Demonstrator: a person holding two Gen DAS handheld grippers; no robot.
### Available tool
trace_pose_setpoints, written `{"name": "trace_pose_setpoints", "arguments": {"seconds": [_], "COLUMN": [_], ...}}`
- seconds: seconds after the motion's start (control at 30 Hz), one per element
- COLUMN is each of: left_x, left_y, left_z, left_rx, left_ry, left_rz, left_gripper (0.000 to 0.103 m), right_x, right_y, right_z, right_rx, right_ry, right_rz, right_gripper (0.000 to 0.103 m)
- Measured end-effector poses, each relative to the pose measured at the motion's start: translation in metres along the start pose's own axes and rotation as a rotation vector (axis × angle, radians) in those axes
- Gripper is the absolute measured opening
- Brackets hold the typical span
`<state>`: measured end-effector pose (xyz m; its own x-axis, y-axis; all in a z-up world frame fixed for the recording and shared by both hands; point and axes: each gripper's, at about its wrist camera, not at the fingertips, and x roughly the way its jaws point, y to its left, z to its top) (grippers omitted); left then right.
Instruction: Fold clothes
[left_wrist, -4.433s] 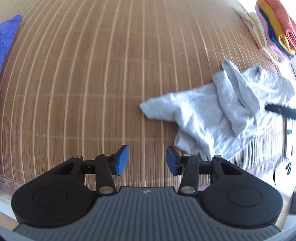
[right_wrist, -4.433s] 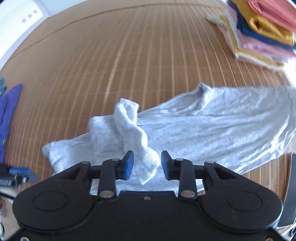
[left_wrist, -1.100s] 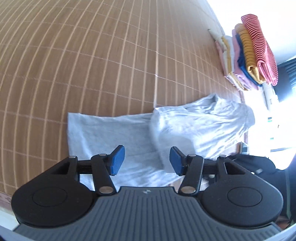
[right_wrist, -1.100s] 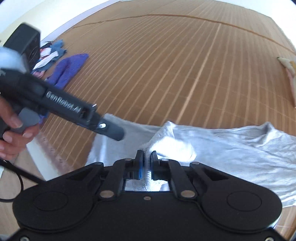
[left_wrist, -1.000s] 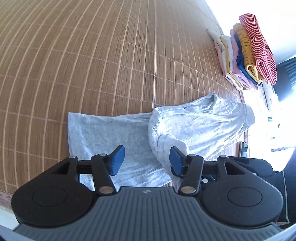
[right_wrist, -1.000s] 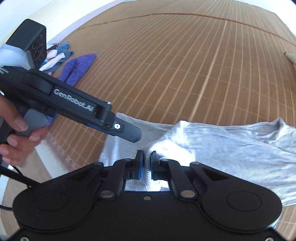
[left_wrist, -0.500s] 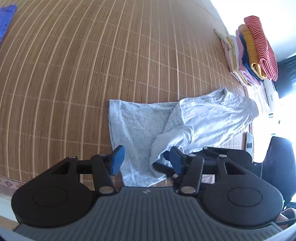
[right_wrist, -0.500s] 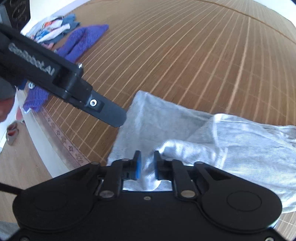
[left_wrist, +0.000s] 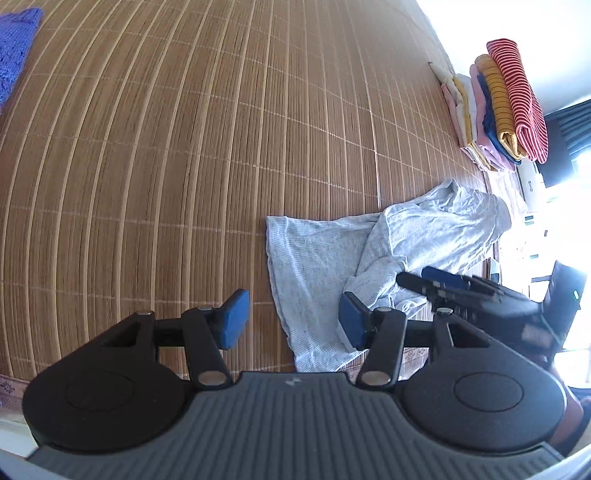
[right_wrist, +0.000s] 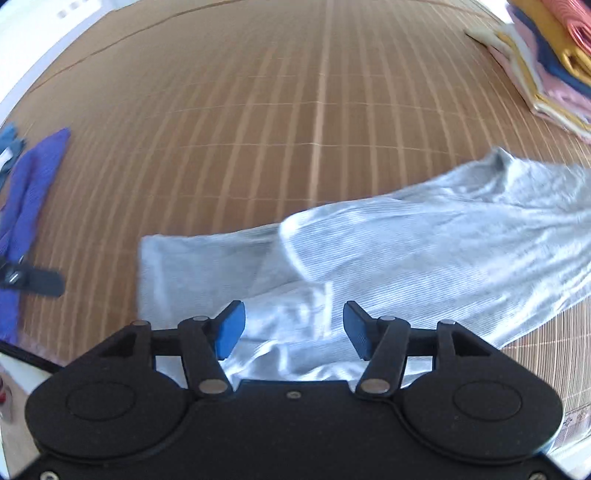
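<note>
Right gripper (right_wrist: 293, 328) opening, pads clear of the loose sleeve fold. Left gripper (left_wrist: 293, 323) wide, empty. Grey shirt (left_wrist: 321, 258) half-spread on bamboo mat (left_wrist: 184, 147); best flattened before folding. Beyond, folded stack (left_wrist: 498, 107).

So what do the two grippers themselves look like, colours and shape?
Both look alike. The left gripper and right gripper each have a black body with two round discs, black linkage arms with silver pivot pins, and blue fingertip pads. The left body shows a ribbed grey centre panel with a small light mark; the right one is plain black with screws.
</note>
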<state>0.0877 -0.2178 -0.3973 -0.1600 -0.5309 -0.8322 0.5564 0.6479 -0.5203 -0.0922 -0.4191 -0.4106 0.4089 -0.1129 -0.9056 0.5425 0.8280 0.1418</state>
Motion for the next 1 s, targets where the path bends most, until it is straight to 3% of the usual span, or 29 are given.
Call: {"name": "trace_pose_setpoints", "arguments": {"seconds": [0.13,0.17,0.2,0.23,0.3,0.47,0.57,0.63,0.7,0.83,1.0], "left_x": [-0.002,-0.004,-0.006,-0.008,-0.012,-0.021,-0.023,-0.024,-0.024,-0.023,-0.014], "left_y": [0.007,0.009,0.011,0.013,0.017,0.029,0.034,0.034,0.032,0.031,0.020], "left_z": [-0.004,-0.004,-0.005,-0.005,-0.006,-0.009,-0.012,-0.014,-0.017,-0.019,-0.006], "left_rx": [-0.004,-0.005,-0.004,-0.003,0.000,-0.042,-0.067,-0.066,-0.050,-0.031,-0.013], "left_ry": [0.009,0.009,0.009,0.006,0.001,-0.025,-0.029,-0.025,-0.019,-0.012,-0.025], "left_rz": [-0.003,-0.001,0.000,0.000,0.002,0.007,0.003,0.006,0.010,0.028,0.024], "left_gripper": [0.060,0.060,0.060,0.060,0.060,0.060,0.060,0.060,0.060,0.060,0.060], "right_x": [0.018,0.022,0.022,0.020,0.009,-0.029,-0.027,-0.016,-0.015,-0.027,-0.022], "right_y": [-0.014,-0.015,-0.014,-0.011,0.001,0.059,0.101,0.122,0.134,0.119,0.072], "right_z": [0.010,0.013,0.014,0.015,0.017,0.029,0.036,0.040,0.044,0.037,-0.007], "right_rx": [0.033,0.040,0.039,0.026,-0.049,-0.261,-0.417,-0.474,-0.468,-0.336,-0.180], "right_ry": [0.039,0.056,0.068,0.067,0.048,-0.041,-0.079,-0.096,-0.120,-0.138,0.012], "right_rz": [0.062,0.088,0.101,0.101,0.075,0.132,0.167,0.208,0.242,0.267,0.169], "right_gripper": [0.056,0.043,0.020,0.011,0.010,0.009,0.010,0.019,0.038,0.050,0.053]}}
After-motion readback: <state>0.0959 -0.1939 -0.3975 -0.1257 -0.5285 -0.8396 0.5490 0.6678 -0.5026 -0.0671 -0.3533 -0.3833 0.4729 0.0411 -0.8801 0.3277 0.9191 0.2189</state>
